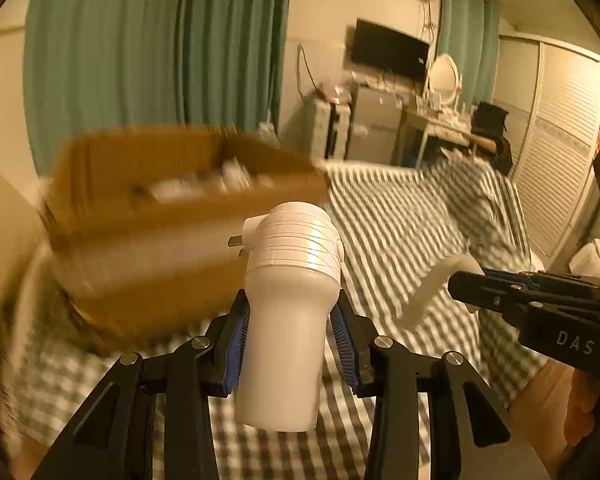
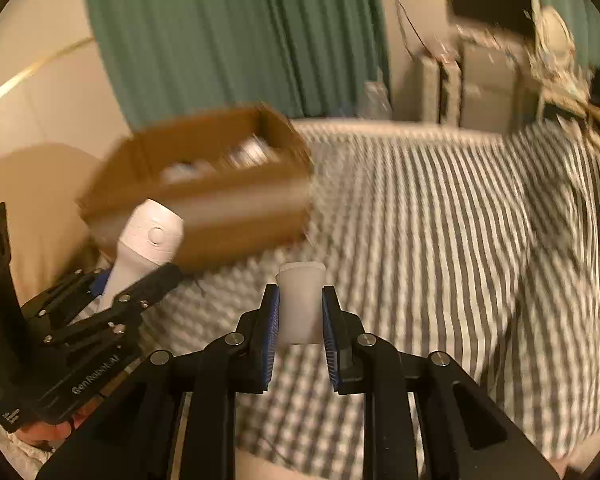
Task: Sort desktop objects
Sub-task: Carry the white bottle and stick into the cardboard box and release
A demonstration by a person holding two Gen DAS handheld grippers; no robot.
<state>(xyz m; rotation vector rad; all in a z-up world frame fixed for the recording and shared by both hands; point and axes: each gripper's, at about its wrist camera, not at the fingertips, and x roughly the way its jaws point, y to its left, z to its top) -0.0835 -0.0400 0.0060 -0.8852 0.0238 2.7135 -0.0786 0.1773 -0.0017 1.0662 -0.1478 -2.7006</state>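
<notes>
My left gripper (image 1: 290, 320) is shut on a white plug-in device (image 1: 288, 300) with metal prongs and a ribbed head, held above the checked bedspread. It also shows at the left of the right wrist view (image 2: 148, 240). My right gripper (image 2: 300, 312) is shut on a small white cylinder (image 2: 301, 300); in the left wrist view that cylinder (image 1: 440, 284) sits at the right gripper's tip. A brown cardboard box (image 1: 172, 208) with several small items inside stands ahead and left, blurred; it also shows in the right wrist view (image 2: 204, 184).
The grey-and-white checked bedspread (image 2: 420, 240) spreads ahead and to the right. Green curtains (image 1: 160, 48) hang behind the box. A TV (image 1: 388, 50), drawers and a dressing table with a mirror stand far back right. A louvred wardrobe (image 1: 560, 152) is at the right.
</notes>
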